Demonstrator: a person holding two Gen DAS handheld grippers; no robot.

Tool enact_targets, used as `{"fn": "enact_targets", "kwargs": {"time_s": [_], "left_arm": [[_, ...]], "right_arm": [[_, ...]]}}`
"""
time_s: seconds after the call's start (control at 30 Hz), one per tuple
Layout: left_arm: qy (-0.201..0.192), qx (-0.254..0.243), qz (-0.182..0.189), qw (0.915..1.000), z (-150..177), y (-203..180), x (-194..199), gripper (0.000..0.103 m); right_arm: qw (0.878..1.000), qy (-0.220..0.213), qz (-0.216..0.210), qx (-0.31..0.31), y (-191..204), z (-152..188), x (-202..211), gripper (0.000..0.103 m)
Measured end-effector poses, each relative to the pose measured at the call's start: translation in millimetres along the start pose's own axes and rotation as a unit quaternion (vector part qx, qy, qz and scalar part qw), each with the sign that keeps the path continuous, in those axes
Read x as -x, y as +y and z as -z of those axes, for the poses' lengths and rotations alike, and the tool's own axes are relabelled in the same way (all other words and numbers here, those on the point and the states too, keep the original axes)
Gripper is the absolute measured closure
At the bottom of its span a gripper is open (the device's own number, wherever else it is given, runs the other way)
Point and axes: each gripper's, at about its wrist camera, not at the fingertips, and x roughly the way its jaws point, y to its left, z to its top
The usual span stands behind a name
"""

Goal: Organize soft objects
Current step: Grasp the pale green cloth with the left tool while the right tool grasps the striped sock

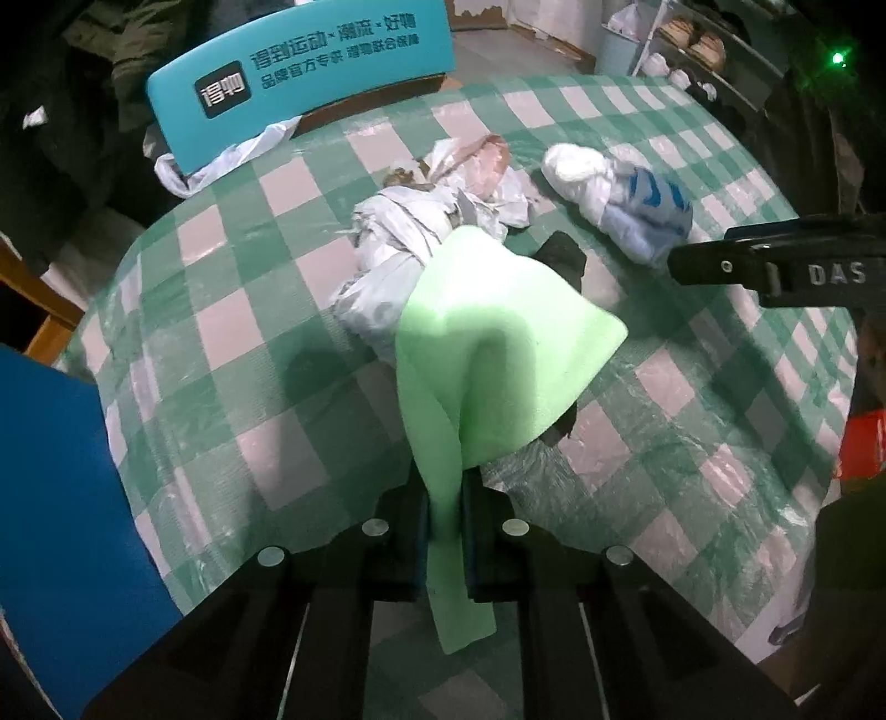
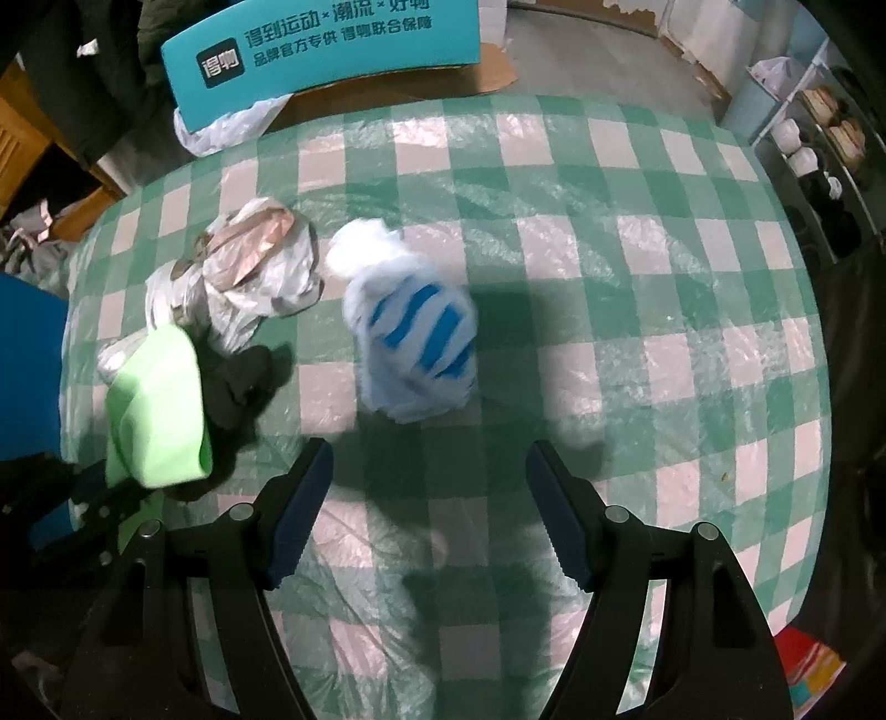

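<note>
left claw (image 1: 446, 498) clamped on green cloth (image 1: 498, 354), lifted over table (image 1: 249, 432) centre; right claw (image 2: 429, 509) wide open, empty, blue-striped bag (image 2: 412, 343) at 12 o'clock. Mid-sort; next probably drop cloth, grab bag

Pale green cloth (image 1: 498, 354), green-and-white checked tablecloth (image 2: 637, 310), blue-striped white bag (image 2: 415, 343), teal box (image 2: 332, 50)

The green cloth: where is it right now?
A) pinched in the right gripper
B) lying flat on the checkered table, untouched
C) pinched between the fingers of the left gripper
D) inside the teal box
C: the green cloth runs down between the closed fingers of the left gripper, while the right gripper stands open with nothing in it.
</note>
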Motion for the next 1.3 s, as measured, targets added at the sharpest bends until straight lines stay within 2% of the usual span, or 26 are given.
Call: {"fn": "enact_targets", "kwargs": {"time_s": [0.43,0.6,0.8,0.83,0.9,0.93,0.97,1.3], "left_arm": [[-0.020,0.051,0.013,0.9984,1,29,22,0.095],[-0.028,0.066,0.023,0.9972,1,39,30,0.095],[-0.040,0.077,0.027,0.9959,1,46,36,0.095],[-0.041,0.077,0.027,0.9959,1,46,37,0.095],[-0.043,0.077,0.026,0.9958,1,47,39,0.095],[-0.044,0.077,0.026,0.9957,1,47,40,0.095],[-0.046,0.077,0.025,0.9957,2,46,42,0.095],[-0.066,0.076,0.012,0.9948,4,47,61,0.095]], "right_arm": [[0.998,-0.037,0.019,0.049,15,-30,-8,0.028],[0.997,-0.033,0.022,0.063,25,-41,-23,0.029],[0.995,-0.021,0.039,0.091,31,-37,-35,0.029],[0.995,-0.017,0.042,0.093,31,-35,-37,0.030],[0.995,-0.008,0.036,0.090,30,-34,-41,0.042],[0.996,-0.003,0.030,0.086,29,-34,-43,0.056],[0.996,0.003,0.022,0.081,27,-33,-44,0.061],[0.998,-0.009,0.003,0.066,25,-19,-21,0.068]]}}
